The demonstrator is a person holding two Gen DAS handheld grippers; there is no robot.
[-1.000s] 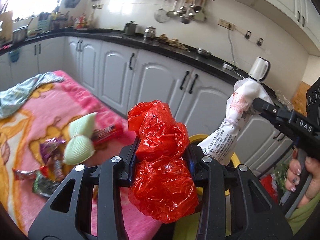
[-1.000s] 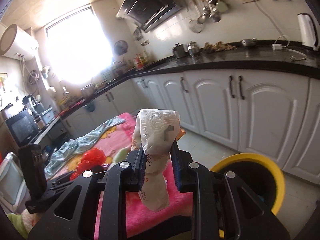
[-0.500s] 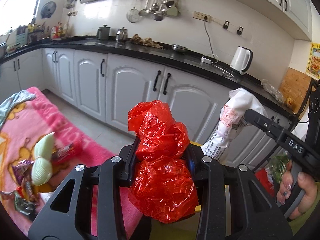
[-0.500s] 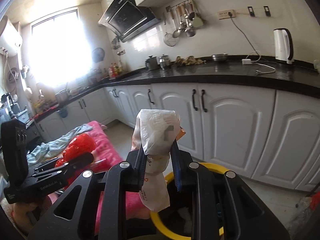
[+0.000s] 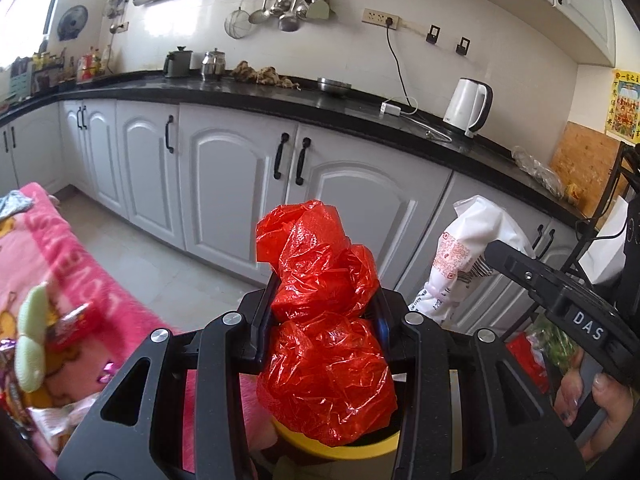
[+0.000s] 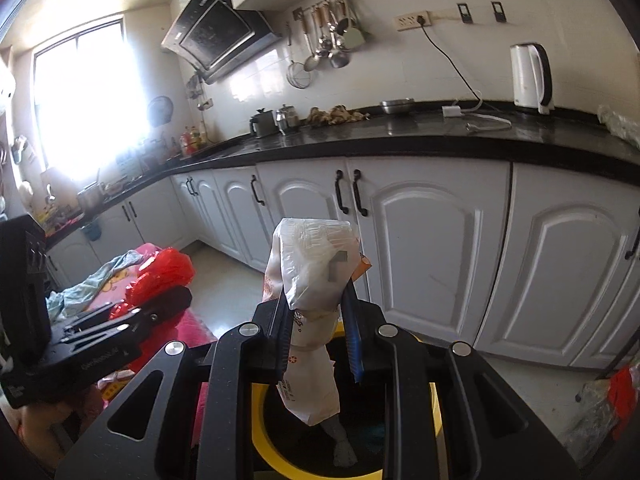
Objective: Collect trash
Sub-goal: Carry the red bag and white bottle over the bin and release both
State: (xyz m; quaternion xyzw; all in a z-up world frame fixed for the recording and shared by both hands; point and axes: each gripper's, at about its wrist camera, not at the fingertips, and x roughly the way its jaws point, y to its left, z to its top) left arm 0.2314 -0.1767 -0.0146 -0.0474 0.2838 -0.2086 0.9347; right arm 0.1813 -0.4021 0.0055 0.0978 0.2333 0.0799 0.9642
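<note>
Left tool point(image 5: 322, 322) clenching red bag point(image 5: 324, 320), right tool point(image 6: 316, 334) white bag point(image 6: 310, 276); now above yellow bin point(image 6: 272, 452), previously beside it.

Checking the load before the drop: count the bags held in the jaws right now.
2. A red plastic bag sits in the left gripper; a white printed bag in the right gripper, above the yellow bin. Others may be hidden.

At the right edge of the left wrist view, the right gripper point(image 5: 500, 256) carries a raised label reading "DAS" on its black body. The white bag point(image 5: 464, 264) it holds shows orange and black print, too small to read. The yellow wall poster point(image 5: 626, 104) at the far right has unreadable characters.
</note>
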